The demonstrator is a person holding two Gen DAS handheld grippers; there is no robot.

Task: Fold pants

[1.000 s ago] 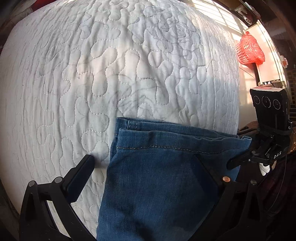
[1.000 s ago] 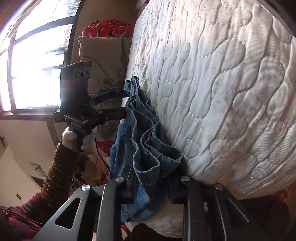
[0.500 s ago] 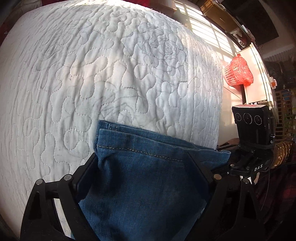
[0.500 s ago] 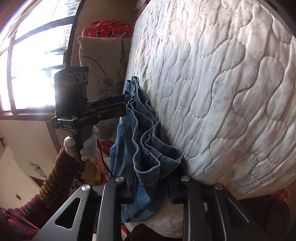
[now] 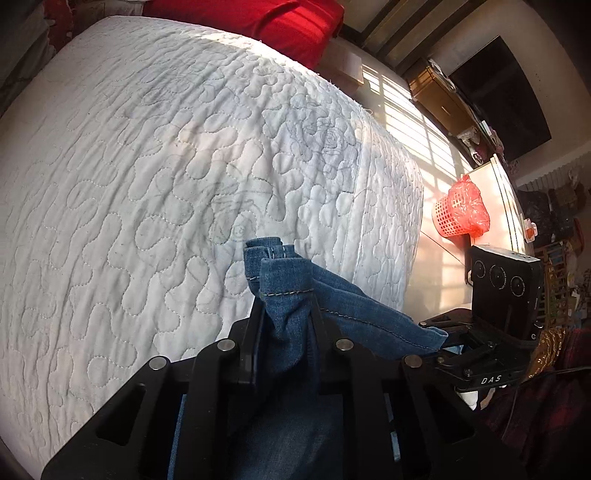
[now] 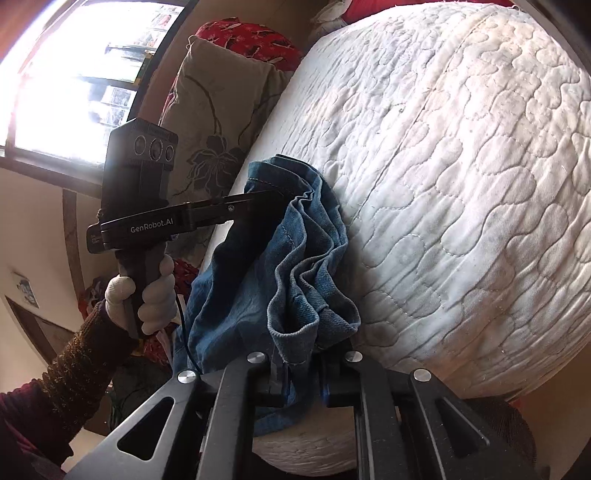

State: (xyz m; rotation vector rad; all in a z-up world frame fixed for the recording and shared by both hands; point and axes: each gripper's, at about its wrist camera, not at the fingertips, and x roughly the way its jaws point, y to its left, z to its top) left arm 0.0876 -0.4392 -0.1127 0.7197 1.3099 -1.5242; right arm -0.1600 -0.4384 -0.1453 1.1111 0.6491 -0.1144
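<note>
Blue denim pants (image 5: 291, 354) hang between my two grippers at the near edge of a white quilted mattress (image 5: 155, 177). My left gripper (image 5: 286, 317) is shut on a bunched hem of the pants. In the right wrist view my right gripper (image 6: 299, 354) is shut on another bunch of the pants (image 6: 295, 266) beside the mattress (image 6: 461, 192). The left gripper (image 6: 266, 201) shows there from the side, clamped on the upper hem. The right gripper (image 5: 443, 345) shows in the left wrist view at the far end of the hem.
A red pillow (image 5: 258, 22) lies at the mattress's far end. A red basket (image 5: 461, 212) stands on the sunlit floor to the right. A beige flowered cushion (image 6: 221, 110) and a bright window (image 6: 85, 74) are behind the left gripper.
My left gripper was open around the flat hem and has closed, bunching the denim between its fingers. Both grippers have risen, so more of the mattress shows. The right gripper stayed shut.
</note>
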